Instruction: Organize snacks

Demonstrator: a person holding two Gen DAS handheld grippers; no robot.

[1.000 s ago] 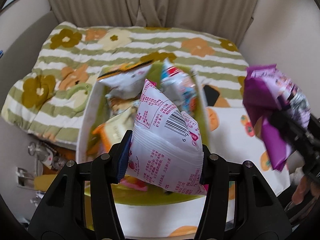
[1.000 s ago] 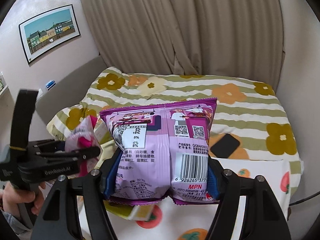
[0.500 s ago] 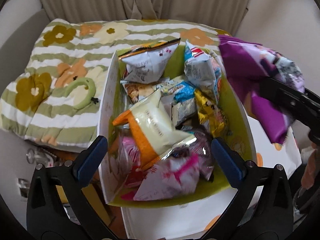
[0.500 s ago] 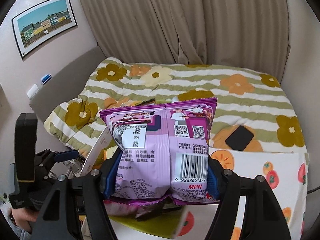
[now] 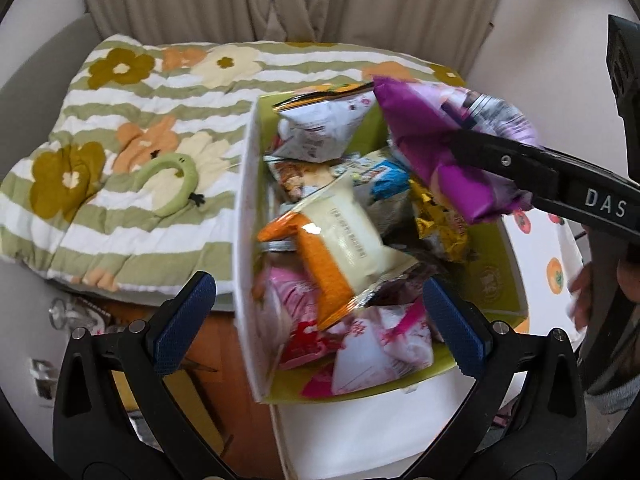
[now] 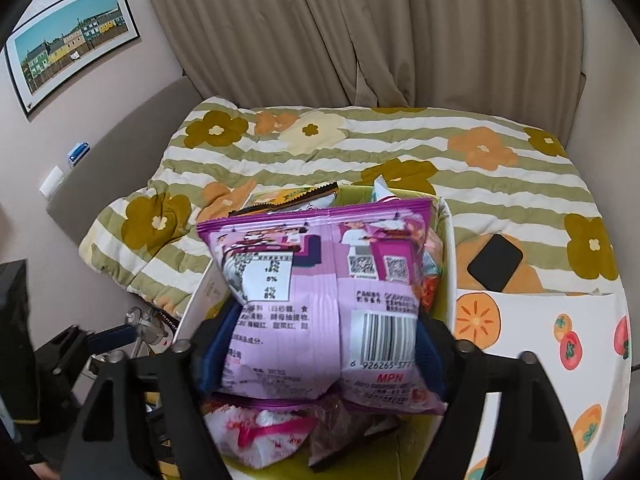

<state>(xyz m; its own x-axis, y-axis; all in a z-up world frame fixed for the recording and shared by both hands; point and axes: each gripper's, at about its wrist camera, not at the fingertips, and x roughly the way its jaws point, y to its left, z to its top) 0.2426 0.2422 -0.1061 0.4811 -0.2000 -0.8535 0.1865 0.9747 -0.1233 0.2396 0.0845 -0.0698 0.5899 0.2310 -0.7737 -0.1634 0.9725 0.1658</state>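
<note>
A white box with a green lining holds several snack packets. The pink-and-white packet lies at its near end. My left gripper hangs open and empty just above that end. A purple packet sits between the pads of my right gripper, whose jaws are opening and easing off its sides. In the left wrist view the purple packet hovers over the box's far right corner, with the right gripper's finger across it.
The box stands at the edge of a white cloth with orange fruit prints, against a flowered striped quilt. A black phone and a green plush ring lie on the quilt. A hand shows at right.
My left gripper opened and let the pink-and-white packet fall into the box. My right gripper carried the purple packet over the box and its jaws have widened.
</note>
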